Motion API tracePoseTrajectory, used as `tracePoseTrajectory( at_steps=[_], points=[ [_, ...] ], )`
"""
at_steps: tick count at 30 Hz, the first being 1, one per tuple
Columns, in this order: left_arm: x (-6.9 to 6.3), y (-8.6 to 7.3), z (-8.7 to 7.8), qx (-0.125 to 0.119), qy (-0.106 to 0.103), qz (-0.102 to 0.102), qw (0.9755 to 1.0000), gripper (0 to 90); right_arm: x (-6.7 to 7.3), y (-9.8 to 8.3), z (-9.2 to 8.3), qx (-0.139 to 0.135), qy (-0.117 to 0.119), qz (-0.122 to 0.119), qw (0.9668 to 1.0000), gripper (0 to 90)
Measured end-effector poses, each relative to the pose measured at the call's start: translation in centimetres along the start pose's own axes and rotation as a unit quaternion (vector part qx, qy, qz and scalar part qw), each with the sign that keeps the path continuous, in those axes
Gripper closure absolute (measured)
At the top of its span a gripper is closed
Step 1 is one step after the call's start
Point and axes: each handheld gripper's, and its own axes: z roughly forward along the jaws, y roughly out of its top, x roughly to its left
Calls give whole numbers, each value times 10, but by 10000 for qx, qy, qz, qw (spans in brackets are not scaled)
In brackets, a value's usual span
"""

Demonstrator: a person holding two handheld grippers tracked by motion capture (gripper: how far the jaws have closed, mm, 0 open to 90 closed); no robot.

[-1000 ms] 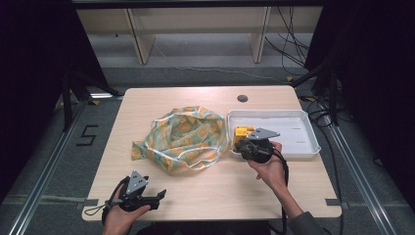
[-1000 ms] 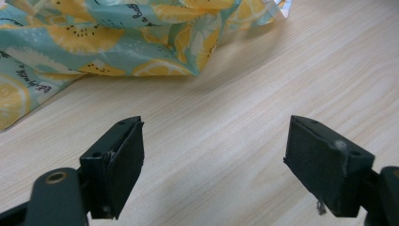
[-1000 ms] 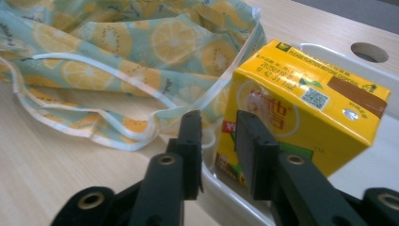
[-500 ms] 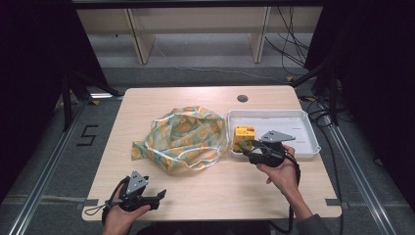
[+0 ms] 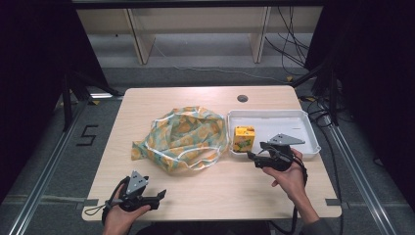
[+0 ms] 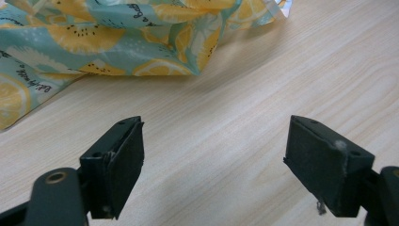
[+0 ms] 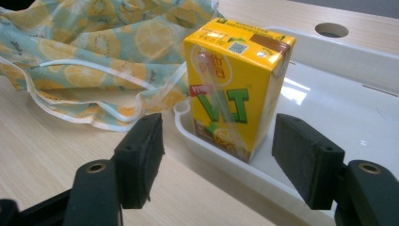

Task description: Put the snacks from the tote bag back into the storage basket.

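A: Entry. The yellow juice carton (image 7: 239, 87) stood upright in the near-left corner of the white tray (image 5: 293, 122), right of centre in the high view. The right gripper (image 5: 255, 157) sat just below that corner. Its jaws had just been opening and stood wide, nothing pressed between them; in the right gripper view the carton was beyond the pads, apart from both.

B: Left side?

A: The left gripper (image 5: 161, 195) rested at the lower left of the high view, jaws wide over bare wooden table (image 6: 263, 75), holding nothing. The lemon-print cloth bag (image 5: 188, 138) lay crumpled mid-frame, touching the tray's left edge.

B: Judged step?

A: The carton looked freshly set down, with release and withdrawal in hand. To do it well: keep the jaws wide, back off level along their own line, and lift clear of the tray rim, so neither pad clips the carton and tips it. The bag's white-trimmed hem lay near the left pad; avoid snagging it.

B: Uncertainties?

A: The carton's base was hidden behind the tray wall, so I could not confirm that it sat flat. The straw (image 7: 221, 84) taped to the front blurred part of the lettering. The bag's inside was folded shut; contents could not be told. The right forearm was cut off at the bottom edge.
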Motion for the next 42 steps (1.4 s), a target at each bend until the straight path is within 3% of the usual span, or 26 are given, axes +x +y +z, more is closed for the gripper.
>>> tracePoseTrajectory(
  at_steps=[4, 5, 6, 7, 9, 11, 16, 19, 22, 26, 27, 28, 31, 35, 37, 40, 41, 42],
  points=[
    [-1, -1, 0, -26, -29, -103, 9999, 197, 1, -4, -2, 11, -20, -9, 10000, 340],
    [-1, -1, 0, -29, -26, -104, 9999, 197, 4, -4, -3, 46, -21, 190, 9998, 340],
    [-1, -1, 1, -63, -33, -123, 9999, 197, 1, -5, -3, 28, -4, -9, 10000, 339],
    [-1, -1, 1, -69, -35, -123, 9999, 197, 2, -5, -4, 21, -53, -26, 10000, 338],
    [-1, -1, 1, -44, -30, -108, 9999, 197, 6, -6, -7, 132, 3, 184, 9997, 336],
    [-1, -1, 1, -34, -43, -104, 9999, 197, 4, -8, -5, 17, 41, -24, 10000, 333],
    [-1, -1, 0, -31, -28, -84, 10000, 197, 10, -12, -7, 99, 70, 78, 9999, 319],
    [-1, -1, 1, -29, -44, -102, 9999, 197, 9, -14, -8, 79, 104, -106, 9999, 306],
    [-1, -1, 1, -29, -46, -104, 9999, 197, 13, -16, -10, 155, 100, 29, 9998, 300],
    [-1, -1, 1, -28, -47, -104, 9999, 197, 14, -20, -12, 134, 196, -102, 9997, 293],
    [-1, -1, 1, -27, -46, -101, 9999, 197, 16, -22, -13, 126, 193, -30, 9997, 289],
    [-1, -1, 1, -26, -46, -101, 9999, 197, 15, -22, -14, 143, 160, -156, 9996, 287],
    [0, -1, 0, -8, -14, 17, 10000, 197, 18, -26, -15, 169, 186, -50, 9997, 280],
    [-1, -1, 1, -26, 3, -119, 9999, 197, 17, -30, -15, 182, 208, -169, 9995, 271],
    [-2, -1, 1, -36, -23, -128, 9999, 197, 19, -32, -16, 182, 213, -75, 9996, 265],
    [-1, -1, 1, -27, -3, -121, 9999, 197, 16, -35, -16, 236, 238, -155, 9993, 255],
    [0, -1, 1, -27, -7, -24, 10000, 197, 19, -37, -16, 243, 276, -62, 9993, 244],
    [-1, -1, 1, -30, -6, -34, 10000, 197, 17, -37, -17, 271, 266, -162, 9991, 238]
  ],
)
